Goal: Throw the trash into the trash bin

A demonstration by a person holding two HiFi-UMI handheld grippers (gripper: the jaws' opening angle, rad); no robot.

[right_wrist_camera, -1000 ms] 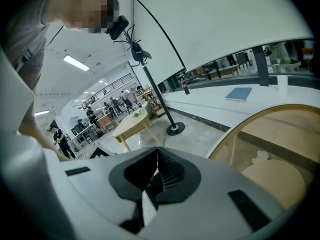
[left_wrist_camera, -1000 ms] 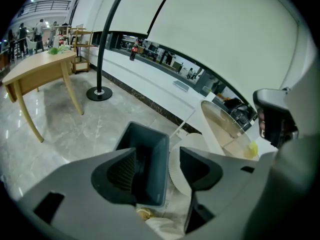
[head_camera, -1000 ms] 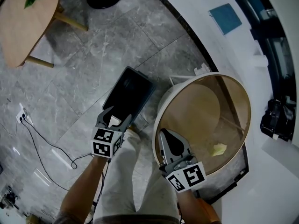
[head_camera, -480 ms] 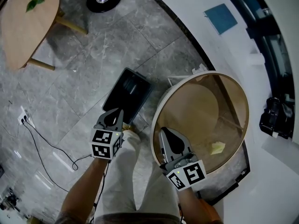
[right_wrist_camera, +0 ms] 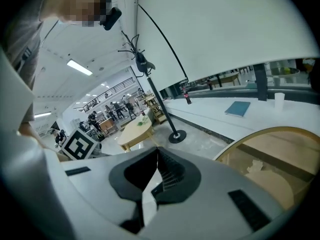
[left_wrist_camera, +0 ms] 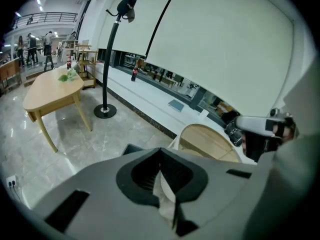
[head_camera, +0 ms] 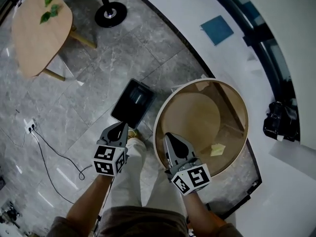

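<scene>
- Far left: an oval wooden table (head_camera: 39, 33) and a floor cable (head_camera: 54, 154). Open grey stone floor (head_camera: 89, 88) separates them from the bin.
- Left gripper (head_camera: 120, 127): jaws closed and nothing gripped. Its own view shows a pale sliver at the seam, probably a pad edge.
- Trash bin (head_camera: 132, 101): dark and rectangular, on the floor just ahead of the left gripper. Its right corner is near the round table's rim; the contents are unreadable.
- Right gripper (head_camera: 169, 136): jaws together and empty, over the rim's near edge.
- Round rimmed table (head_camera: 192, 115): a yellowish scrap of trash (head_camera: 216, 149) lies inside, right of the right gripper.
- The head view shows only the stand's base (head_camera: 109, 14); the left gripper view adds its pole (left_wrist_camera: 111, 59).
</scene>
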